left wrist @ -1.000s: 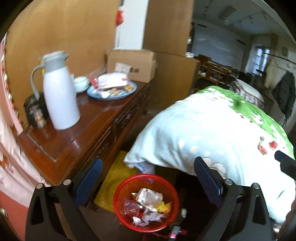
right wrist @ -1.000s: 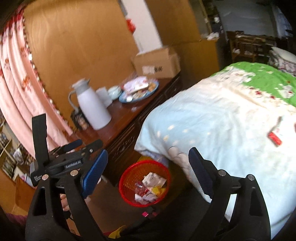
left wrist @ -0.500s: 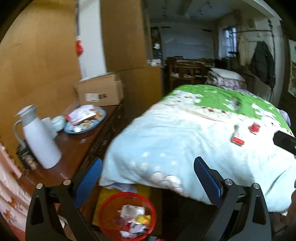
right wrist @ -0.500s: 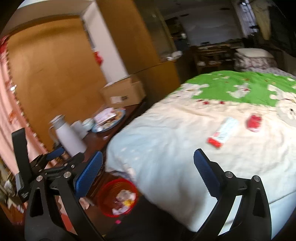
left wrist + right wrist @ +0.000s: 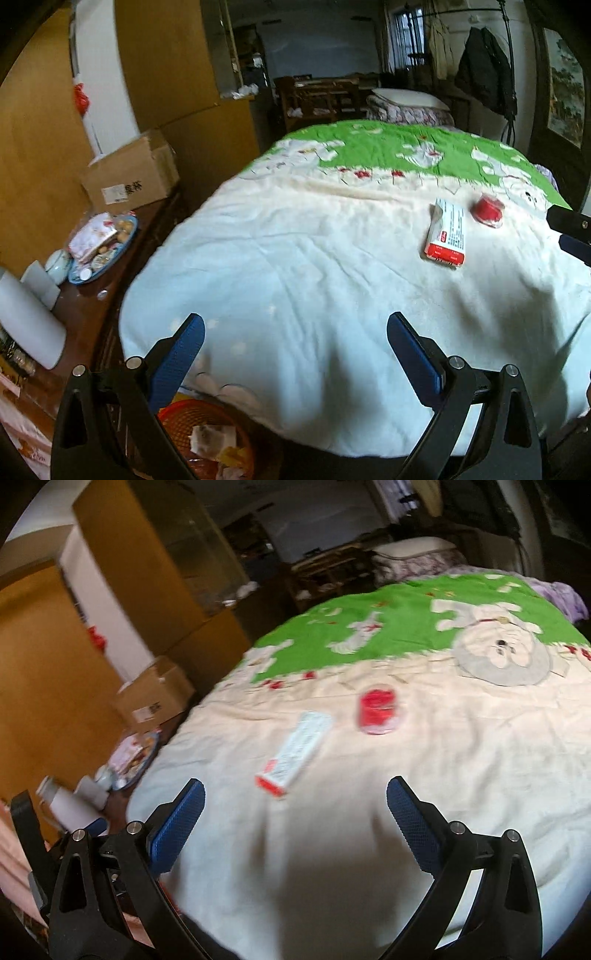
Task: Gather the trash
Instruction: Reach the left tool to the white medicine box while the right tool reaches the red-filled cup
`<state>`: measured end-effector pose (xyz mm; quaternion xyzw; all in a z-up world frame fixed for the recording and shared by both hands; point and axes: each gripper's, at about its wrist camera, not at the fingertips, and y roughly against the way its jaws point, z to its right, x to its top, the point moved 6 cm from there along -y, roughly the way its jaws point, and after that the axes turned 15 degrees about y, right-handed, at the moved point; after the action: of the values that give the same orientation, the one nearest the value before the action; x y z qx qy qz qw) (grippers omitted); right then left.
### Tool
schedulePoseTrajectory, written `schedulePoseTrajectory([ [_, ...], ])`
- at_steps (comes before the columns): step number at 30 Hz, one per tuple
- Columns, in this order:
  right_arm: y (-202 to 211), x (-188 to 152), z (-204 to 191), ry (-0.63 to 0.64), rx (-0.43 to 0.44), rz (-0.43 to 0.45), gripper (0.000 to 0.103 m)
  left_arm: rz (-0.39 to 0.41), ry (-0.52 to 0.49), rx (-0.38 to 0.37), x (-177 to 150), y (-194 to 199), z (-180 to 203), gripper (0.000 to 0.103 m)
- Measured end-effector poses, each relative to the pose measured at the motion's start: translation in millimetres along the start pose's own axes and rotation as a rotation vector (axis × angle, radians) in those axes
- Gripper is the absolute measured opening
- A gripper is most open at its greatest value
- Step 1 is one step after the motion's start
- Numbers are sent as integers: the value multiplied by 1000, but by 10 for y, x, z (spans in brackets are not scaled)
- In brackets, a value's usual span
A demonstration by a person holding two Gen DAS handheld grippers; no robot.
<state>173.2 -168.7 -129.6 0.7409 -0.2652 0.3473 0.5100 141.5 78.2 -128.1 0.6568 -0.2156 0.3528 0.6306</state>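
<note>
Tongs: left tongs point(image 5: 295, 330) spread, nothing between; right tongs point(image 5: 295, 797) just opened wider, spread, nothing between | bed with cream and green quilt point(image 5: 314, 240) under both | red plastic mesh basket point(image 5: 184, 415) with crumpled paper, at bed foot | white-red flat carton point(image 5: 447, 232) on quilt | small round red wrapper point(image 5: 488, 209) beside it
</note>
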Motion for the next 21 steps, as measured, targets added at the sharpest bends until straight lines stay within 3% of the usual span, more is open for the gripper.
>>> schedulePoseTrajectory([
  [12,-183,-126,746,53,-328,-54,95,-112,5,-35,-84,-675,227,97],
  [15,-259,-190,926,24,-353,-80,95,-135,-23,-41,-139,-813,333,97],
  [18,-368,-278,1124,-86,-294,-125,95,-155,-54,-35,-188,-941,438,97],
  [21,-367,-294,1164,-114,-268,-111,96,-137,-59,-27,-149,-994,491,97],
])
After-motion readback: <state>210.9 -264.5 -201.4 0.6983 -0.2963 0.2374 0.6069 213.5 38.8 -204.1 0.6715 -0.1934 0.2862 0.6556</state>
